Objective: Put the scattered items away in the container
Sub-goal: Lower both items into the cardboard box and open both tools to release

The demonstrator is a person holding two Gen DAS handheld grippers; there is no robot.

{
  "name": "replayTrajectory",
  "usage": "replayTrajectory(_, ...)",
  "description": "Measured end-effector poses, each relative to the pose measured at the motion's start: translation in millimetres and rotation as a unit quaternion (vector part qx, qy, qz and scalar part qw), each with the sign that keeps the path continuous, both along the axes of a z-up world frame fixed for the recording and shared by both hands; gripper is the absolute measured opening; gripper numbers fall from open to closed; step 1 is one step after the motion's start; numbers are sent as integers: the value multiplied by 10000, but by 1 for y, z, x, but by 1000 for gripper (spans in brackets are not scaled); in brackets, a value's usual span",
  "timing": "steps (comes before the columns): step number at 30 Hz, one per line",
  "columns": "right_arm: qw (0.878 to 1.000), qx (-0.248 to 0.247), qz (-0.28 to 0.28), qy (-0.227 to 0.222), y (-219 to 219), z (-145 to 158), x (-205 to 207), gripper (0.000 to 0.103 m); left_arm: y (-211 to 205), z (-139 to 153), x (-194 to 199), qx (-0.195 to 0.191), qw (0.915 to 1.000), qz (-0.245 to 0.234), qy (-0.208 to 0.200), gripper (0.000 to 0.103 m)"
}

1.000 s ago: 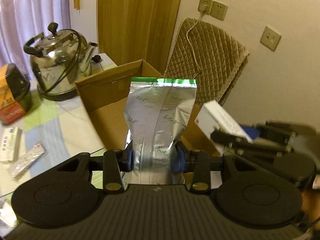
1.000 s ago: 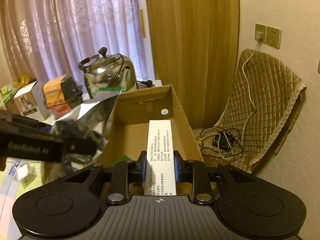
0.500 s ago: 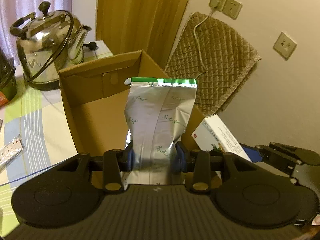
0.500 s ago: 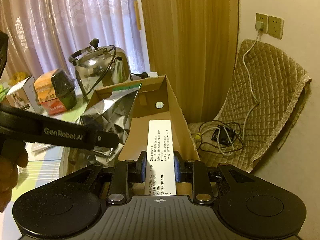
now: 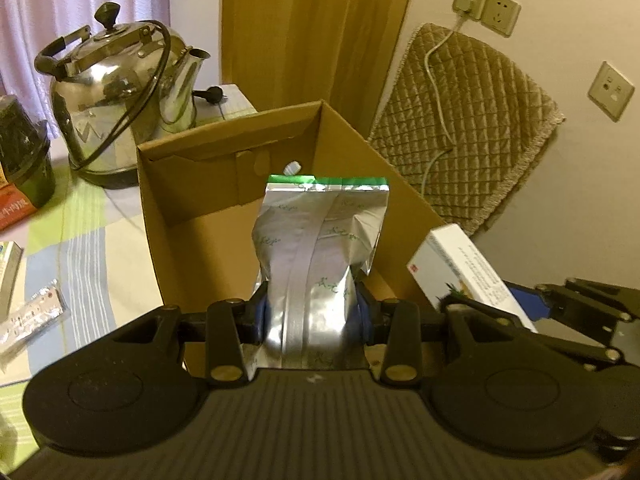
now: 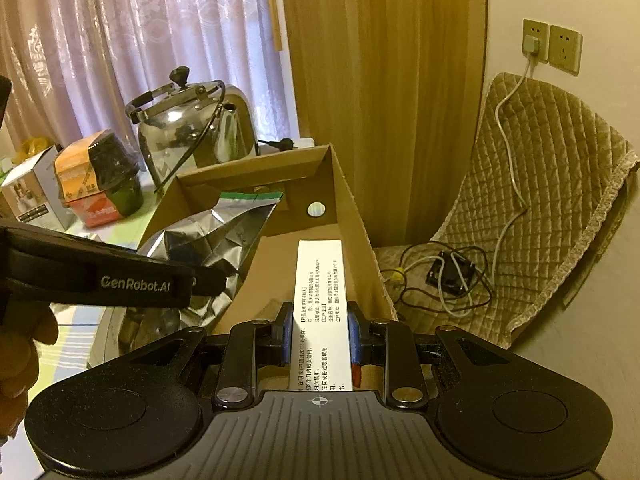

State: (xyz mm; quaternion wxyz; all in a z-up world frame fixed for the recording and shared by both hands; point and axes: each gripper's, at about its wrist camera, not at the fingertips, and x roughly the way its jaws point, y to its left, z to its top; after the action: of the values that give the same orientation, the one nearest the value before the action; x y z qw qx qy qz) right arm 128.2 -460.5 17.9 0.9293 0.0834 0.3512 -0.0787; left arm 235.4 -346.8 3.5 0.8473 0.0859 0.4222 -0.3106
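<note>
Left gripper (image 5: pixel 311 312): I have it closed on the silver foil pouch (image 5: pixel 320 248), the pads pinching the lower part of the bag, which stands upright above the open cardboard box (image 5: pixel 192 216).
Right gripper (image 6: pixel 319 336): it is closed on the white medicine box (image 6: pixel 320 304), held by its two long sides, the printed face up, over the right side of the same carton.
Step in hand: I judge that both items are ready to be released into the carton.
How to do it well: I would lower each item below the rim before I open the fingers, pouch to the left and white box to the right, so they do not knock together.
Pouch look: crinkled shiny foil, green strip at the sealed top, soft, so it may slump.
White box look: long, flat, rigid, with small black text.
Still on the table (image 5: pixel 92 240): a blister strip (image 5: pixel 32 316) lies well left of the carton.
</note>
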Motion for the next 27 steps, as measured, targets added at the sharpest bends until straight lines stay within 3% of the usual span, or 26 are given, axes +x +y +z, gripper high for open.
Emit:
replayTrajectory(4, 10000, 37, -9, 21, -2, -4, 5, 29, -5, 1, 9, 65, 9998, 10, -173, 36)
replayTrajectory(13, 9999, 87, 28, 82, 1, -13, 15, 29, -4, 6, 31, -148, 9997, 188, -81, 38)
replayTrajectory(15, 9999, 79, 30, 88, 1, -14, 17, 29, -1, 10, 34, -276, 9992, 269, -116, 43)
replayTrajectory(16, 9999, 77, 28, 89, 2, -14, 17, 29, 0, 12, 36, -345, 9988, 308, -133, 55)
replayTrajectory(17, 9999, 70, 27, 89, 2, -14, 18, 29, 2, 15, 37, -408, 9984, 346, -162, 59)
replayTrajectory(27, 9999, 59, 79, 91, 5, -15, 21, 29, 25, 28, 32, -447, 9977, 403, -311, 59)
